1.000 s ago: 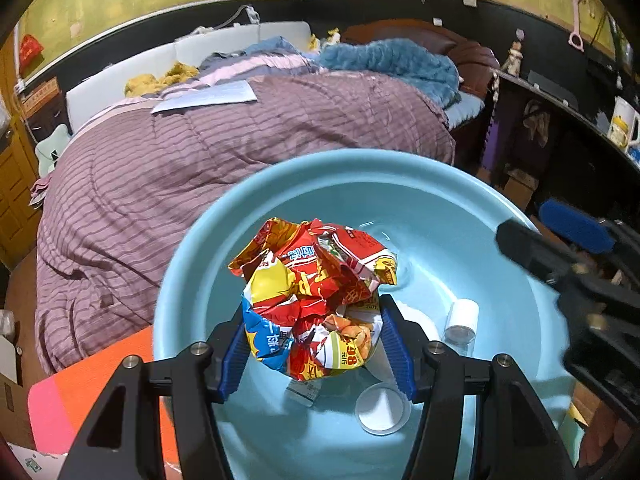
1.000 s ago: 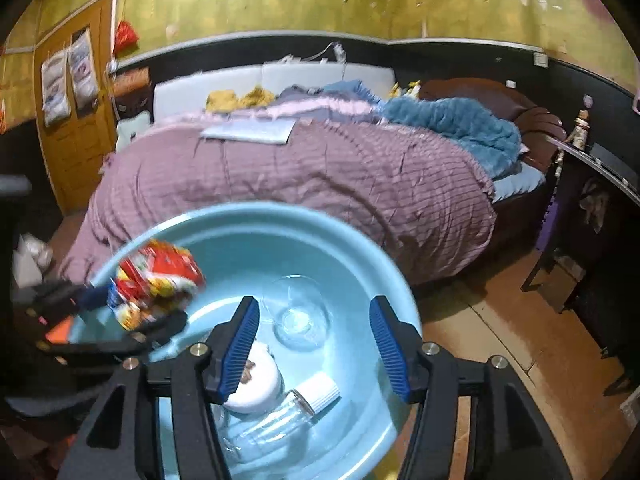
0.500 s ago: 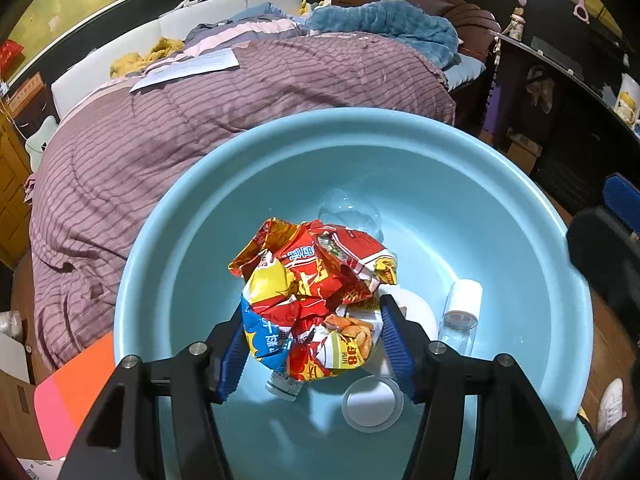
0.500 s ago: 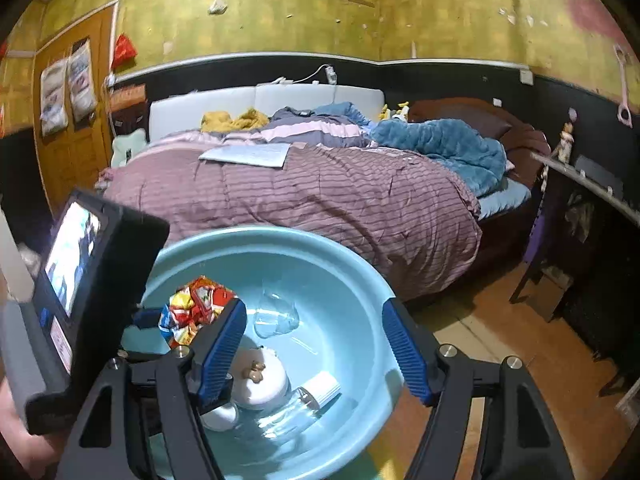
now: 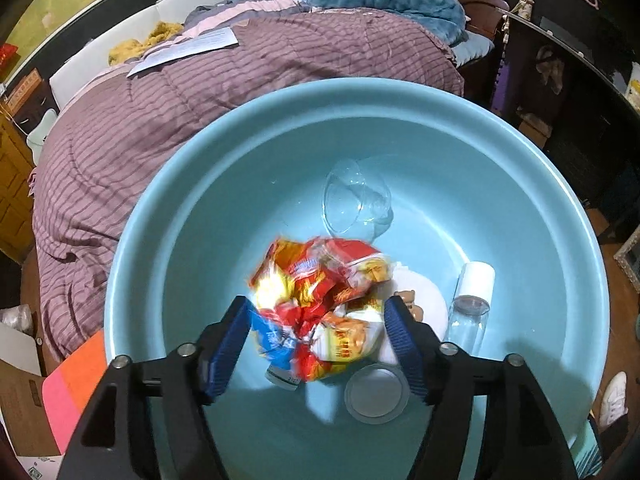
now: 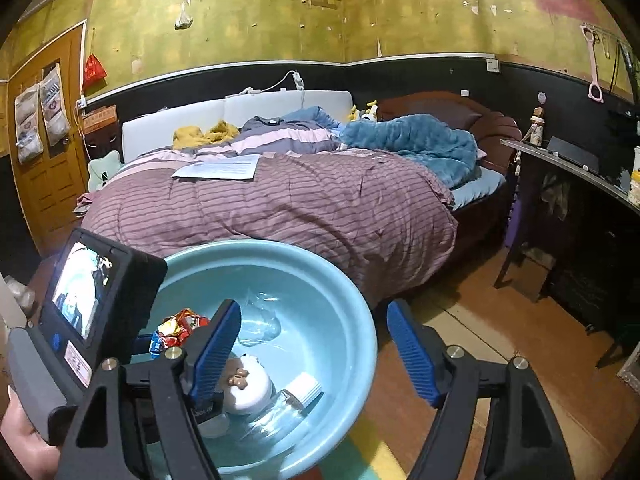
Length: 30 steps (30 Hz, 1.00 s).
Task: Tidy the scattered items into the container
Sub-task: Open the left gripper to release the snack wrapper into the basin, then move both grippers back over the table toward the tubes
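Observation:
A light blue basin [image 5: 224, 216] fills the left wrist view and shows lower left in the right wrist view [image 6: 344, 312]. My left gripper [image 5: 320, 340] is over the basin with its jaws open. A crumpled red and yellow snack wrapper [image 5: 320, 280] sits between them, blurred, and it looks loose from the pads. It also shows in the right wrist view [image 6: 178, 328]. In the basin lie a clear plastic cup [image 5: 354, 200], a clear bottle with a white cap [image 5: 472, 300], a white round jar [image 5: 424, 304] and a round lid [image 5: 376, 396]. My right gripper [image 6: 314, 354] is open and empty above the basin's right rim.
A bed with a striped purple quilt [image 6: 280, 208] stands behind the basin. A dark shelf unit [image 6: 580, 208] is at the right, wooden floor [image 6: 480, 340] beneath. An orange and pink mat [image 5: 76, 384] and a cardboard box [image 5: 20, 408] lie at the left.
My left gripper has moved over the basin and opened; the wrapper has slipped from its pads. My right gripper has pulled back and up, away from the basin.

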Tool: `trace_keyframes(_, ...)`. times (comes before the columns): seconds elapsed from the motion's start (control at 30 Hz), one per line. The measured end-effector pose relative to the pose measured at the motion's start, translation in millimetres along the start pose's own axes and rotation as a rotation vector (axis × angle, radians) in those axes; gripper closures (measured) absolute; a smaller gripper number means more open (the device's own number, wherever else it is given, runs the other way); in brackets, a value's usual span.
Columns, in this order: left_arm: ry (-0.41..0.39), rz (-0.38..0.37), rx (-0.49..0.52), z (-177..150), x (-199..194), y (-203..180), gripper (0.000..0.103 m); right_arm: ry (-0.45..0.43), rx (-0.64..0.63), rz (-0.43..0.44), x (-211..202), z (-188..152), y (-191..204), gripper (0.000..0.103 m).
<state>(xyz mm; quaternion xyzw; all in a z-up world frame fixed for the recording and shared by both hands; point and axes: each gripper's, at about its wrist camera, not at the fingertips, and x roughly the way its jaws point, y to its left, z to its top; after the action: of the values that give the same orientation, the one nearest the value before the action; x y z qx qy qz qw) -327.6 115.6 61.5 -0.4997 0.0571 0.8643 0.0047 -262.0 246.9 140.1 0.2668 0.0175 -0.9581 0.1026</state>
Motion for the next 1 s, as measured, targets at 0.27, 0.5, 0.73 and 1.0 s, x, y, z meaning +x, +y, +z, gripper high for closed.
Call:
trace_keyframes(0.27, -0.031, -0.019, 0.009, -0.2, -9.6, 2.5, 0.016, -0.002, 0.012, -0.005, -5.7, -1.6, -4.6, 0.022)
trace_keyframes(0.5, -0.117, -0.026, 0.036, -8.5, -47.0, -4.3, 0.016, -0.041, 0.08, 0.003, -32.5, 0.1, -10.8, 0.021)
trace_keyframes(0.73, -0.249, -0.047, 0.068, -50.5, -110.5, 0.6, 0.016, -0.092, 0.059, -0.018, -96.5, -9.7, 1.7, 0.018)
trace_keyframes(1.0, -0.355, -0.01, 0.068, -128.0, -172.2, 16.5, 0.015, -0.077, -0.094, 0.116, -185.3, -76.7, 52.3, 0.01)
